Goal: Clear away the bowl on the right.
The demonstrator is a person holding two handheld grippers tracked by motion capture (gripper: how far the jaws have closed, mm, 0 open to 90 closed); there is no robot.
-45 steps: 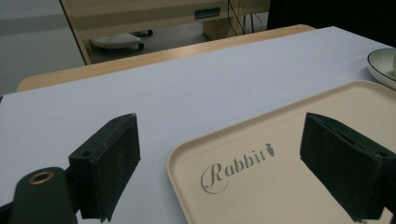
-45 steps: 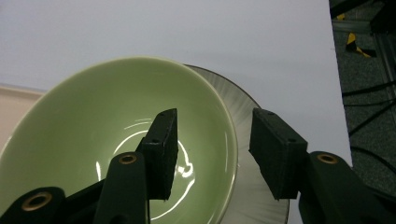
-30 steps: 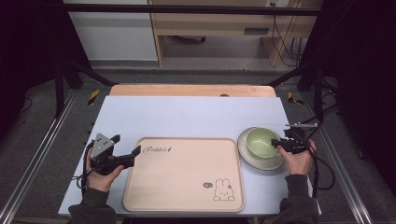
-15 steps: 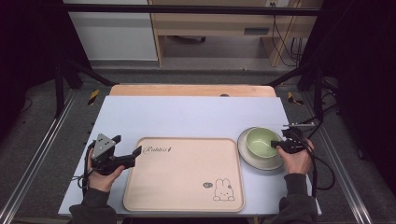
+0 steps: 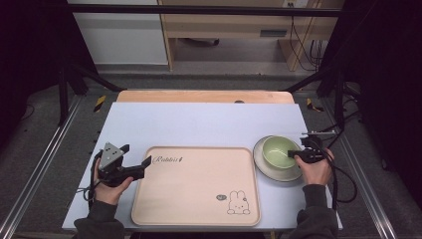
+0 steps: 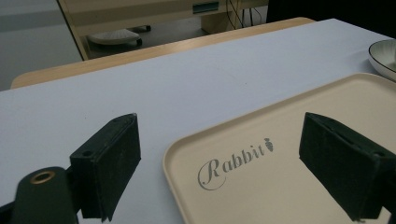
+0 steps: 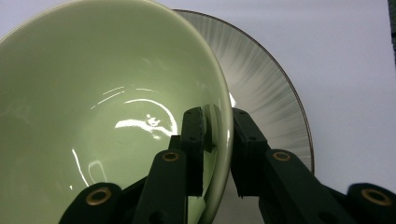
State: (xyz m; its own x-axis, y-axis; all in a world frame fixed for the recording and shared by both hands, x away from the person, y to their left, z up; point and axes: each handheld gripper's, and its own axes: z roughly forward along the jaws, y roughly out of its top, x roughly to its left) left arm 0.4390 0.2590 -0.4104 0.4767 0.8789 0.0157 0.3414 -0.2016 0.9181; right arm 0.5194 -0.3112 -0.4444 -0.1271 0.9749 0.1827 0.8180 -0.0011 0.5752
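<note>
A pale green bowl (image 5: 276, 150) sits on a grey-white plate (image 5: 271, 170) at the right of the table. My right gripper (image 5: 293, 154) is shut on the bowl's near rim (image 7: 223, 140), one jaw inside the bowl and one outside. The plate (image 7: 271, 93) shows behind the bowl in the right gripper view. A beige tray (image 5: 196, 186) with a rabbit drawing and the word "Rabbit" lies in the middle. My left gripper (image 5: 145, 165) stands open at the tray's left corner (image 6: 187, 154), nothing between its jaws.
A light blue mat (image 5: 199, 124) covers the wooden table (image 5: 199, 96). The plate's edge (image 6: 383, 56) appears at the far right of the left gripper view. Black frame bars and cables stand beyond both table sides.
The right gripper has closed in on the bowl's rim. The left gripper has barely moved.
</note>
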